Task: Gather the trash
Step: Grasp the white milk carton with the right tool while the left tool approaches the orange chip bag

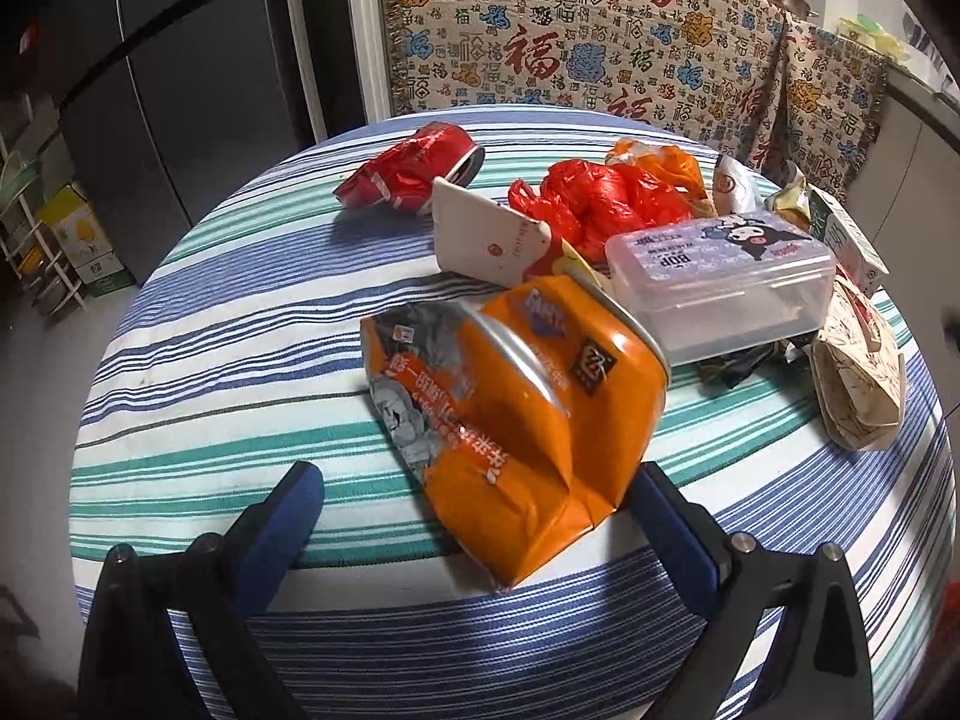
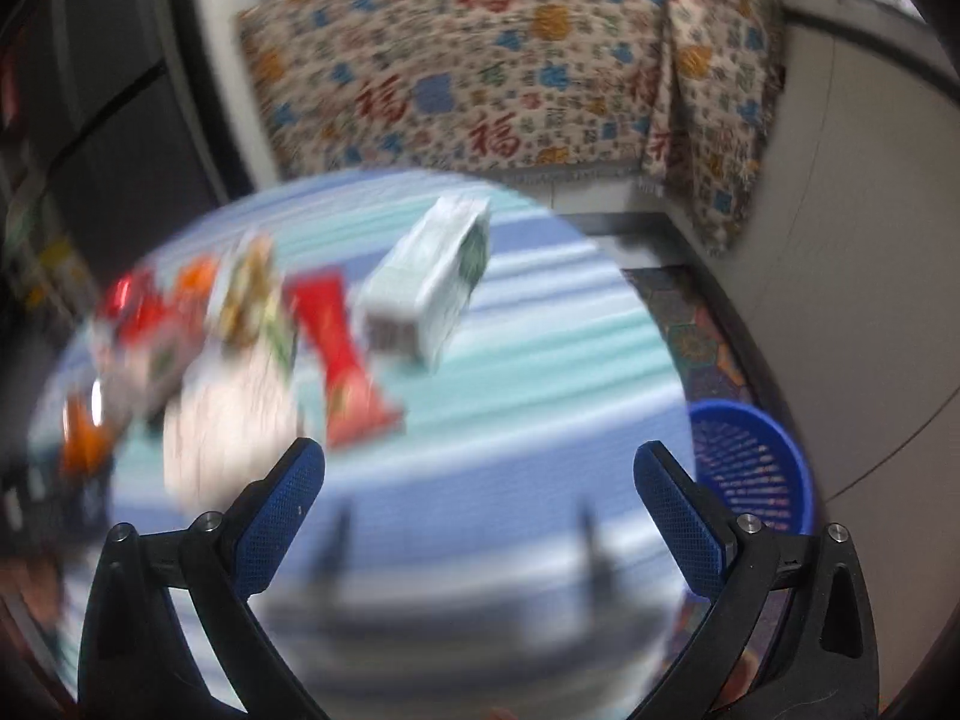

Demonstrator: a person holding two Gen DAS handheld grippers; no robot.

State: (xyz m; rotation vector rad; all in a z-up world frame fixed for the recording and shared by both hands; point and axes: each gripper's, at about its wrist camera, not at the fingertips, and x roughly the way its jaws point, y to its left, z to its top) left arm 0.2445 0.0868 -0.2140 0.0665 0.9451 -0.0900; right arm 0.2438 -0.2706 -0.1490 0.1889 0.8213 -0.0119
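Observation:
In the left wrist view a round striped table (image 1: 240,324) holds a heap of trash. A crushed orange can (image 1: 540,396) with an orange-grey wrapper (image 1: 408,384) against it lies nearest. My left gripper (image 1: 477,486) is open around the can's near end, and its right finger (image 1: 666,516) is at the can's edge. Behind lie a crushed red can (image 1: 408,171), a red plastic bag (image 1: 594,204) and a clear lidded box (image 1: 720,282). The right wrist view is blurred. My right gripper (image 2: 480,456) is open and holds nothing, hovering over the table's near edge (image 2: 480,504).
A blue mesh basket (image 2: 750,468) stands on the floor to the right of the table. A white-green carton (image 2: 432,288) and a red wrapper (image 2: 342,354) lie ahead of the right gripper. A patterned cloth (image 1: 600,42) hangs behind the table. A dark fridge (image 1: 168,90) stands at left.

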